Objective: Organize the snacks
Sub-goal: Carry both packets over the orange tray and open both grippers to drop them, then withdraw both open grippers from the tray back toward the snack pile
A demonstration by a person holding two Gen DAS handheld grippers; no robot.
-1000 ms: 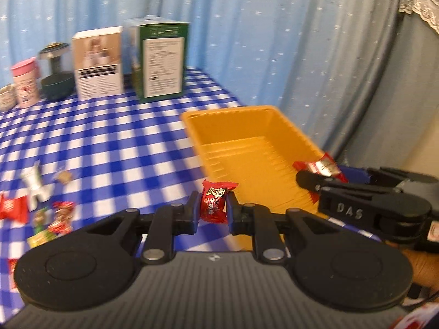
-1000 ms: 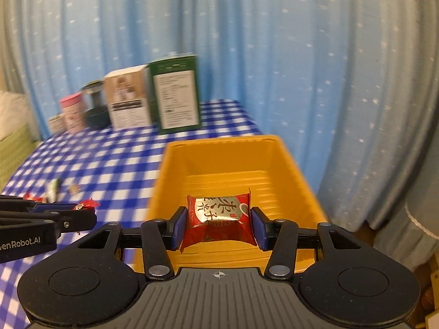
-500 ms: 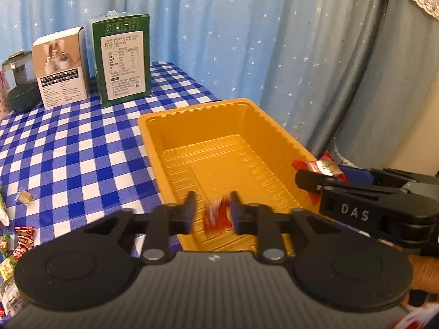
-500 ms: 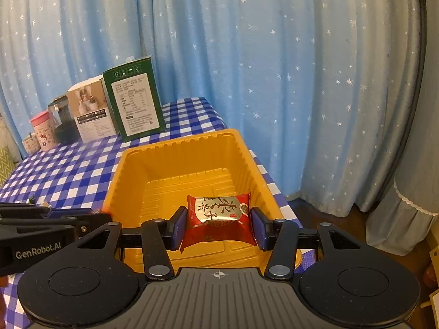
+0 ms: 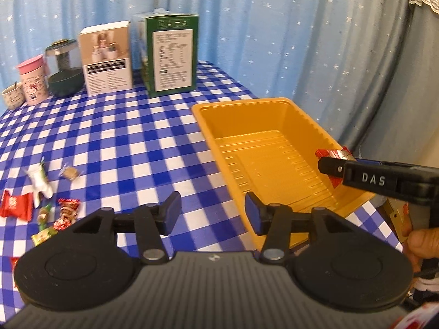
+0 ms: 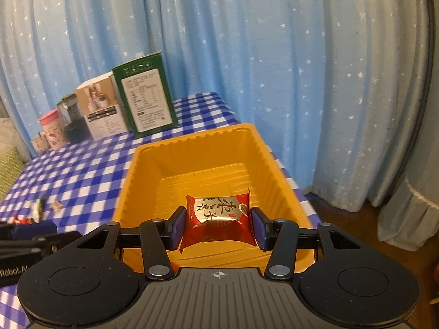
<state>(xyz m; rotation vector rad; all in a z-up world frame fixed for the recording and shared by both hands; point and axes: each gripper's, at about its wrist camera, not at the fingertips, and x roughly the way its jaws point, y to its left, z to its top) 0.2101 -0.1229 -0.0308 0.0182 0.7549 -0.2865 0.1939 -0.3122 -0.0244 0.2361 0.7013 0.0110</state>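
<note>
My left gripper (image 5: 212, 215) hangs over the blue checked cloth by the near left corner of the yellow tray (image 5: 274, 104). Its jaws are opening and nothing is between them. Over the tray (image 6: 192, 139), my right gripper (image 6: 218, 227) holds a red snack packet (image 6: 219, 213) with gold print, now tilted. Those jaws are easing apart, but both pads still touch the packet's sides. From the left wrist view, the right gripper (image 5: 329, 167) reaches in over the tray's right rim with the packet (image 5: 333, 153). Several loose snacks (image 5: 65, 213) lie on the cloth at far left.
A green box (image 5: 171, 54), a white box (image 5: 107, 60), a dark jar (image 5: 65, 82), a pink cup (image 5: 31, 79) and a small mug (image 5: 12, 98) line the back of the table. Blue starred curtains hang behind. The table edge runs just right of the tray. A hand (image 5: 419, 244) grips the right tool.
My left gripper opened and let go of the small red candy, which is out of sight now. It swung over the tray and back left. The right gripper's packet has tilted.
</note>
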